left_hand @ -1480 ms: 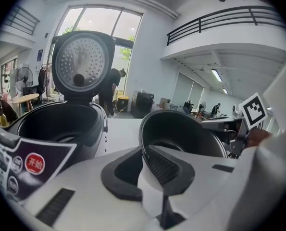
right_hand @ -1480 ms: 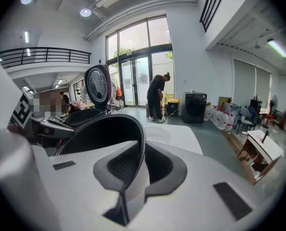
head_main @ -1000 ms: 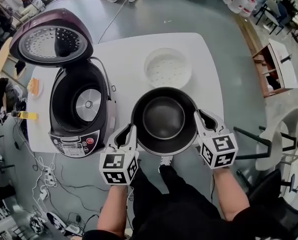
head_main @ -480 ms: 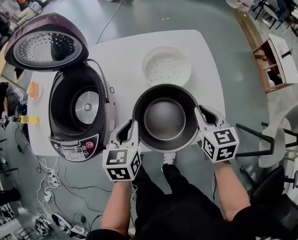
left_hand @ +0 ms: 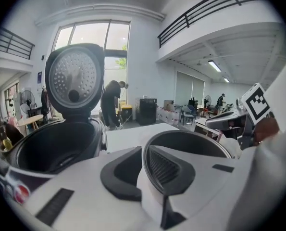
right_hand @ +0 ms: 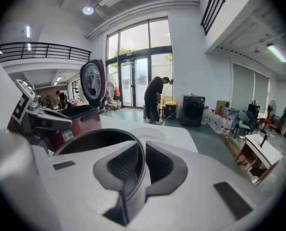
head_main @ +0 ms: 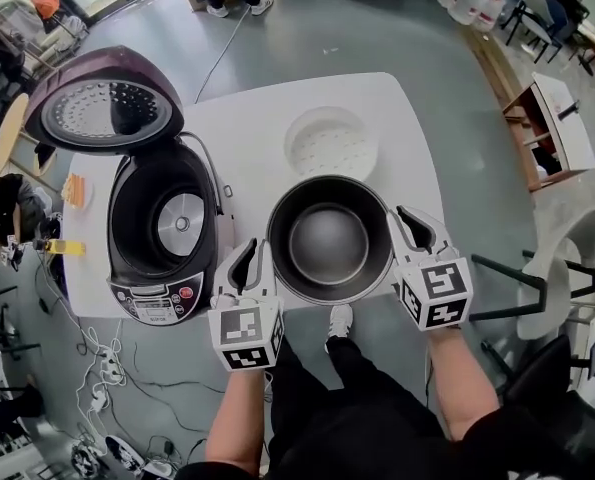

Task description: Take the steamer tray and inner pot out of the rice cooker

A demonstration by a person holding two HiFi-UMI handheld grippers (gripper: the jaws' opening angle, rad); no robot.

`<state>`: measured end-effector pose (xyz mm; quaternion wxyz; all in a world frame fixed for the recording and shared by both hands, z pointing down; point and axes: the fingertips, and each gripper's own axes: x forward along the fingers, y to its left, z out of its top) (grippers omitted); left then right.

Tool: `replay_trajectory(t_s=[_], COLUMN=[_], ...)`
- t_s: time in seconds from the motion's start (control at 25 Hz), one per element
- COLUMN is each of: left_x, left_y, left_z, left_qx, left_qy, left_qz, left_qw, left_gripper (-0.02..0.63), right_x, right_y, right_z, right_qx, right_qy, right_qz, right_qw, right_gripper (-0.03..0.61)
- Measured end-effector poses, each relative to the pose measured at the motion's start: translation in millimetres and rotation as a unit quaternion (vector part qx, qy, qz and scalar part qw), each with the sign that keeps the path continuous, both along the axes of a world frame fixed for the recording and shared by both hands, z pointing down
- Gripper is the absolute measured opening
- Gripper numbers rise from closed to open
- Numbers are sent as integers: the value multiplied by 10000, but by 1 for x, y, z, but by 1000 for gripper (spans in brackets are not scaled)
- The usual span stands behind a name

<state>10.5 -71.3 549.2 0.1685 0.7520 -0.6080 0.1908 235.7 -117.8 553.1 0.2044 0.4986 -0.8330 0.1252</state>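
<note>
The dark inner pot [head_main: 329,240] hangs over the white table's [head_main: 247,118] near edge, held by its rim from both sides. My left gripper [head_main: 260,251] is shut on the rim's left side, one pad inside the pot [left_hand: 195,146] and one outside. My right gripper [head_main: 402,220] is shut on the rim's right side in the same way, seen close in the right gripper view [right_hand: 143,150]. The white perforated steamer tray [head_main: 332,145] lies on the table just behind the pot. The purple rice cooker [head_main: 167,228] stands at the left, lid [head_main: 102,103] up, its cavity without a pot.
The cooker's cord runs off the table's far side. A small plate with an orange item [head_main: 73,190] sits at the table's left end. Chairs [head_main: 562,268] and a wooden side table [head_main: 552,133] stand to the right; cables lie on the floor at the lower left.
Both grippers have risen a little with the pot still clamped between them. The cooker and the steamer tray have not moved on the table.
</note>
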Motion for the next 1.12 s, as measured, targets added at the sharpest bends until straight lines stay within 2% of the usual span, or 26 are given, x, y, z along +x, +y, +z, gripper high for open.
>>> replay_trajectory(t_s=[0.12, 0.28, 0.36, 0.52, 0.8, 1.12], left_x=[-2, -8, -10, -12, -5, -2], left_y=[-2, 2, 6, 19, 40, 44], left_z=[-40, -100, -129, -178, -218, -211], left_qx=[382, 929, 1165, 1622, 2415, 2326], left_qy=[-43, -137, -170, -121, 84, 140], left_qz=[-35, -116, -119, -97, -44, -46], left_qw=[9993, 9955, 9930, 9866, 9703, 9725], left_gripper=[43, -3, -3, -3, -3, -3], right_x=[-6, -17, -24, -39, -59, -73], right_y=[1, 6, 9, 19, 41, 47], right_z=[-39, -96, -127, -177, -206, -215], right_qx=[320, 799, 1065, 1526, 1813, 1901], right_qy=[-120, -333, -452, -620, -767, -793], right_qz=[-94, -210, -298, -566, -881, -1078], right_qw=[9994, 9960, 9928, 9847, 9765, 9726], right_gripper=[49, 26, 3, -2, -2, -3])
